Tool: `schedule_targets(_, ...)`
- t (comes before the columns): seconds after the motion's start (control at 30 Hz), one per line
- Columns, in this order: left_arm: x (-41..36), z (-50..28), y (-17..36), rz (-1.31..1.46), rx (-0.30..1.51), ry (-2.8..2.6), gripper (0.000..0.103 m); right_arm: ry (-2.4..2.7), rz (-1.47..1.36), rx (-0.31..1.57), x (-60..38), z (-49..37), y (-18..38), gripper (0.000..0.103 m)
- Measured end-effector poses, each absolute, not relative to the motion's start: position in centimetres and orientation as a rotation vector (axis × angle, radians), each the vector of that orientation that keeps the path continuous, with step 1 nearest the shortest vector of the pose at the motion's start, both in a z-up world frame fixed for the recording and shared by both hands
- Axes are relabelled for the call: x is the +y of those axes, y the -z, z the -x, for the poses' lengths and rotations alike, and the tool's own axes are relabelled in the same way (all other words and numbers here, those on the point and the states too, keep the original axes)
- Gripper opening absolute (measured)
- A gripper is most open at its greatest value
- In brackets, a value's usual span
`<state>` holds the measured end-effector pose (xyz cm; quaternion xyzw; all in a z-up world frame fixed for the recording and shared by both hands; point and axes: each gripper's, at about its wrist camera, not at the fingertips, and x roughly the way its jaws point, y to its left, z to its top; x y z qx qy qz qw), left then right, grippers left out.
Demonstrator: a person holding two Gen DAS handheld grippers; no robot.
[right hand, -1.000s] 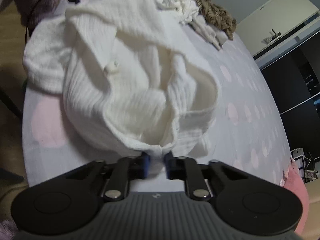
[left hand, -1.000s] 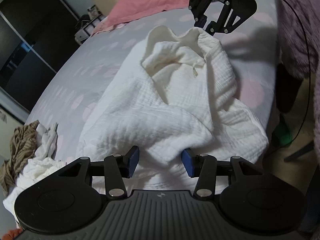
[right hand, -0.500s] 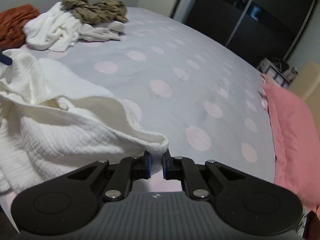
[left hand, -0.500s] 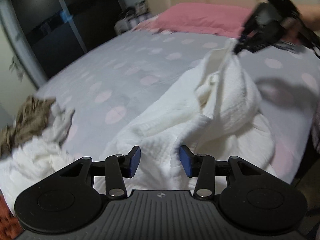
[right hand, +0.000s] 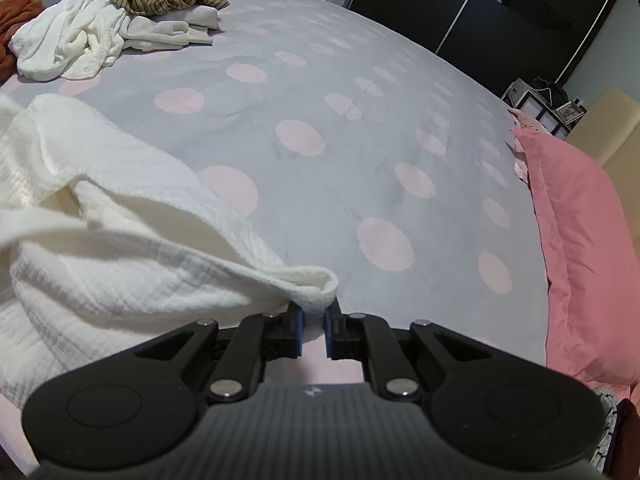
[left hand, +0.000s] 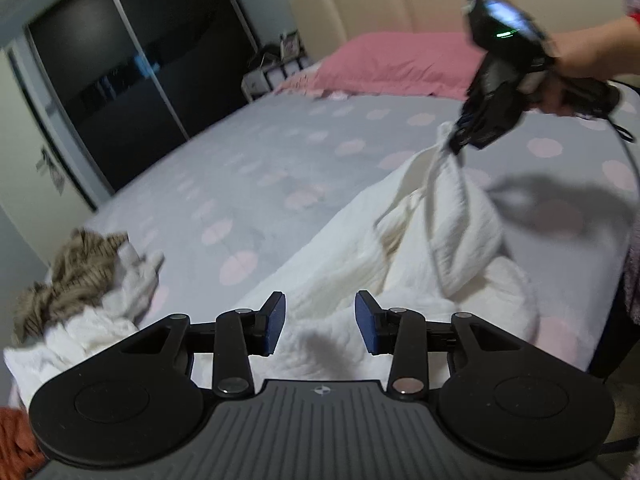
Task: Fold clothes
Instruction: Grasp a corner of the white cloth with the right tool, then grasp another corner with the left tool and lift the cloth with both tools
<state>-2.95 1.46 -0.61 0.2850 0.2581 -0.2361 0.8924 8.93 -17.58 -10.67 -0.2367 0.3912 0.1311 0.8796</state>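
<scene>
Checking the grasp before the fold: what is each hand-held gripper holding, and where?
The right hand-held gripper pinches the white garment at a rolled edge. The left hand-held gripper is open, holding nothing.

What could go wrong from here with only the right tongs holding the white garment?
The right tongs pinch only a thin edge of the white garment, so it may slip out as the cloth lifts. The left tongs are open and hold nothing, so the bulk still bunched on the bed could drag and twist rather than spread flat.
</scene>
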Motion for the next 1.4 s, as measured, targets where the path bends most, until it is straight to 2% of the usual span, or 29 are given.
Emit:
schedule_targets(0.23, -1.2, 7.4, 2.5, -0.767, 0.577, 0.643, 0.03, -0.272, 0.493, 0.81, -17.6, -9.0, 10.7, 0.012)
schedule_targets(0.53, -2.7, 5.7, 5.7, -0.776, 0.703, 0.668, 0.029, -0.275, 0.49, 0.799, -17.7, -8.5, 10.5, 0.012)
schedule_targets(1.13, -2.7, 2.7, 6.3, -0.829, 0.574, 0.432, 0.029, -0.279, 0.504, 0.786, -17.4, -8.3, 10.3, 0.012)
schedule_targets(1.17, -2.7, 2.6, 6.2, -0.839, 0.559, 0.413, 0.028, -0.278, 0.504, 0.786, -17.4, -8.3, 10.3, 0.012)
schedule_targets(1.3, -2.2, 1.9, 5.8, -0.808, 0.581, 0.389, 0.013, -0.279, 0.503, 0.787, -17.3, -8.2, 10.4, 0.012)
schedule_targets(1.4, -2.1, 1.9, 5.6, -0.809, 0.567, 0.377, 0.013, -0.28, 0.5, 0.788, -17.3, -8.2, 10.4, 0.012)
